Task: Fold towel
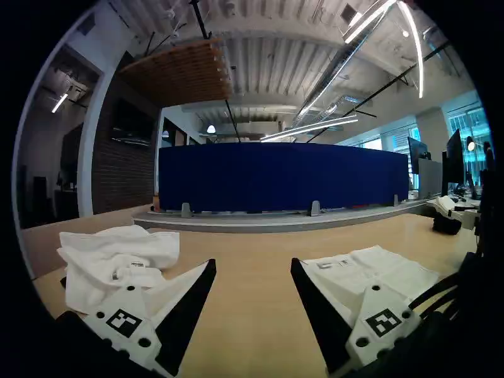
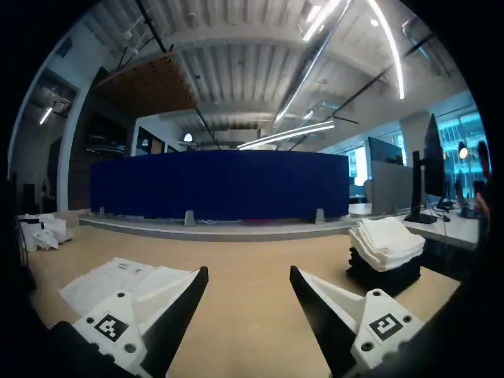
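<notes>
Left claw: the left gripper (image 1: pixel 252 264) has two white fingers with black inner faces, spread wide, with nothing between them but bare tabletop.
Right claw: the right gripper (image 2: pixel 247 271) also has two fingers, parted wide and holding nothing.
Loose towels: there are two. The crumpled white cloth towel (image 1: pixel 116 261) lies bunched at lower left of the left gripper view, just beyond the left finger. The flat white cloth towel (image 1: pixel 372 271) lies spread out at lower right, beyond the right finger. Neither gripper touches either one.
Stack: one stack of folded white towels (image 2: pixel 385 242) sits right of centre in the right gripper view, resting on a dark folded cloth (image 2: pixel 384 277). I count perhaps four white layers, but the folds blur together.
Surface: one light wooden table (image 1: pixel 252 315) carries everything.
Backdrop: one dark blue fabric partition (image 2: pixel 220 186) runs across the middle, standing on two grey feet.
Screens: two black monitors (image 2: pixel 428 170) are at the right edge.
</notes>
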Available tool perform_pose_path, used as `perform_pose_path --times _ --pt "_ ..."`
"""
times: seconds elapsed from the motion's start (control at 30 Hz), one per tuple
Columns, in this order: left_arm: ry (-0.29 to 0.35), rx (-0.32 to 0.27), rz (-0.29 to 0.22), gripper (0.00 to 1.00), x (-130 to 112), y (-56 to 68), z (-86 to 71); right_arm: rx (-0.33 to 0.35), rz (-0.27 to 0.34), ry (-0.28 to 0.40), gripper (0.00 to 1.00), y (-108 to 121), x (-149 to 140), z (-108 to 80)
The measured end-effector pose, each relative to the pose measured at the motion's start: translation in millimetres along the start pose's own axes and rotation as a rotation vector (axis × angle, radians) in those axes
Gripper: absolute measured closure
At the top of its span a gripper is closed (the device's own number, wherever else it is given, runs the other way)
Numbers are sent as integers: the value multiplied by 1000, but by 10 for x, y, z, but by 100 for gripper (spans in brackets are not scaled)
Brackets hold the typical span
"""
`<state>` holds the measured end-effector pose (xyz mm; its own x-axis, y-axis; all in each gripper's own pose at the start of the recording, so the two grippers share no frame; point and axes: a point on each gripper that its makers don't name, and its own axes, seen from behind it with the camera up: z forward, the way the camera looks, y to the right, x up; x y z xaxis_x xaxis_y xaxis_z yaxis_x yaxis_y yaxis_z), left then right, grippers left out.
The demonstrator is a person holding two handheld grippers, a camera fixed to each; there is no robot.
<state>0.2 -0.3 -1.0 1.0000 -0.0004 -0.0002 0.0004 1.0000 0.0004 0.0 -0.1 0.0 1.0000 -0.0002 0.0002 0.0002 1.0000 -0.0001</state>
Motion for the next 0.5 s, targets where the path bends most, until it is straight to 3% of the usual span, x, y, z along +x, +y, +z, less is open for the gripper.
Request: perform_pose_path --times 0.5 --pt "0 0 0 12 7 9 -20 -2 0 0 0 7 -5 -2"
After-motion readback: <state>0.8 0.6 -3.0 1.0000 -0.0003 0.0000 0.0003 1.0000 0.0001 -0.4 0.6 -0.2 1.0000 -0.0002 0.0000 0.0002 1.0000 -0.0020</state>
